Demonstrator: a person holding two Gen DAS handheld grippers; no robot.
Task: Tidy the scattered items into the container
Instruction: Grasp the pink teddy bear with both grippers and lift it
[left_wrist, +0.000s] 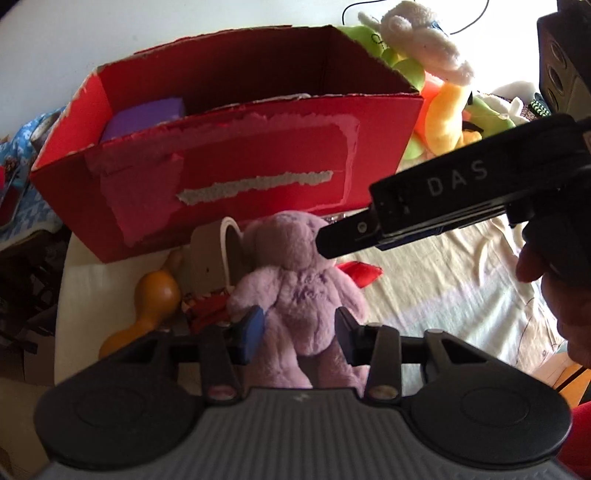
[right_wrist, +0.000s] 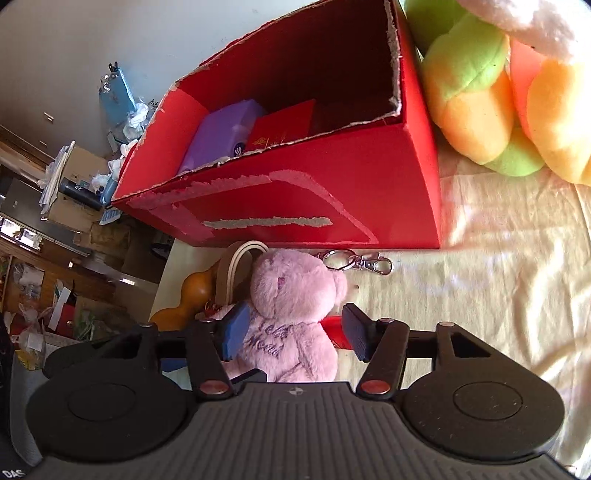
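A purple plush bear (left_wrist: 299, 288) lies on the cream sheet in front of the red cardboard box (left_wrist: 229, 170). My left gripper (left_wrist: 301, 328) is open, its jaws either side of the bear's body. My right gripper (right_wrist: 293, 332) is open too, jaws around the bear (right_wrist: 291, 306) from another angle; its black body shows in the left wrist view (left_wrist: 443, 199) above the bear's head. The box (right_wrist: 295, 206) holds a purple tissue pack (right_wrist: 218, 136) and a red card (right_wrist: 280, 125).
Beside the bear lie an orange gourd-shaped toy (left_wrist: 147, 306), a tape roll (left_wrist: 229, 251), a small red pouch (left_wrist: 358, 273) and a metal key clasp (right_wrist: 358, 262). Large green, orange and white plush toys (right_wrist: 498, 96) sit right of the box. Clutter fills the room at left.
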